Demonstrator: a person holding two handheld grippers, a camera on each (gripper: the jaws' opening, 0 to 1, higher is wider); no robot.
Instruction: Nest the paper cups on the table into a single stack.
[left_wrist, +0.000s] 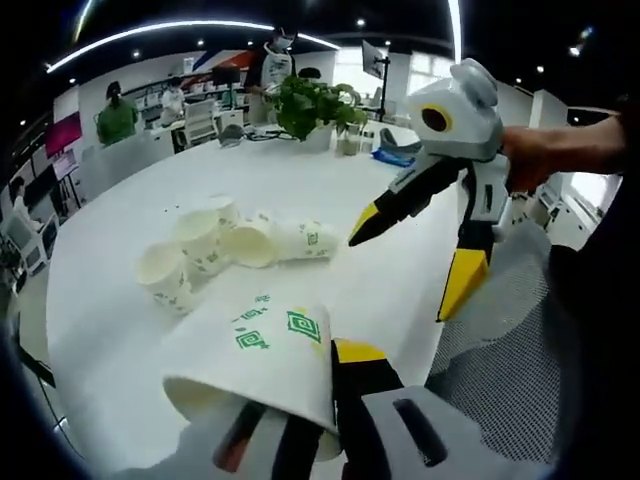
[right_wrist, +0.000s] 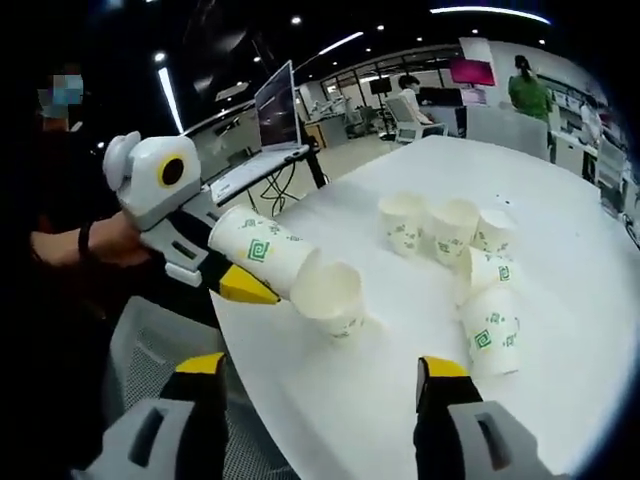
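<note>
Our left tongs (left_wrist: 300, 425) are clamped on a white paper cup with green marks (left_wrist: 265, 365), as we see in the left gripper view. One yellow-tipped jaw presses the cup's side, and the other seems to sit inside the open mouth, but we cannot tell for sure. The cup lies on its side in the jaws, with its mouth toward us. Beyond it, on the round white table (left_wrist: 110, 330), a small bunch of loose white paper cups (left_wrist: 215, 250) lies tipped over and close together. Our right tongs (left_wrist: 415, 240) hang above the table on the right, with their jaws wide apart and nothing in them. A green leafy plant (left_wrist: 315, 105) stands at the far edge.

From the right gripper view, we see the right tongs' own two jaws far apart at the bottom, holding nothing. The left tongs come in from the left with the held cup. A second white cup (right_wrist: 332, 295) sits at its far end, near the table's edge, but we cannot tell if the two are nested or only touching. The loose cups rest further along the table.

We think some things could go wrong. Squeezing too hard could squash the thin cup wall, and then no cup would slide in. The second cup could slip off and roll over the table's edge. Pushing a tipped cup could send it rolling away.
</note>
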